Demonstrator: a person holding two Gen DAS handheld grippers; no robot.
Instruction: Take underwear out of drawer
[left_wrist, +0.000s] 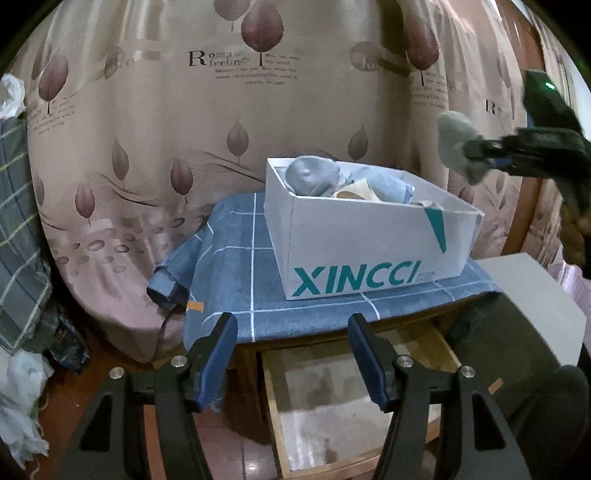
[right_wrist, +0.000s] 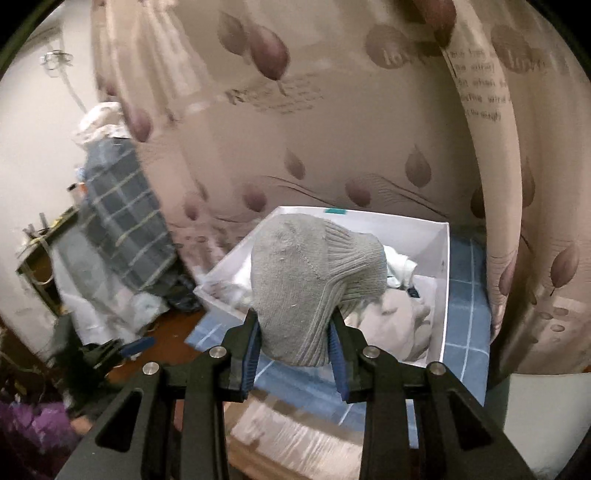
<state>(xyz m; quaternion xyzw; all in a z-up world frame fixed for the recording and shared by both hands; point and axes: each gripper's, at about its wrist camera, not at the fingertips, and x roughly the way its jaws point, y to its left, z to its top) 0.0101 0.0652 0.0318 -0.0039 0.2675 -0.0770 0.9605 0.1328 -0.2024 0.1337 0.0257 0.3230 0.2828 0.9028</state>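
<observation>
— Where's the box?
— On the cloth covering the cabinet, curtain behind it, open drawer below in front.
— In the box?
— Bundled clothes. A knitted piece hangs above it in the right gripper.
— Left of the cabinet?
— Probably piled fabric.

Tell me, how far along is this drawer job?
Done: the drawer stands open and its visible part looks bare. In hand: the right gripper has its jaws shut on a grey knit garment, held above the white box. Left: setting it down; the left gripper hangs open, holding nothing.
</observation>
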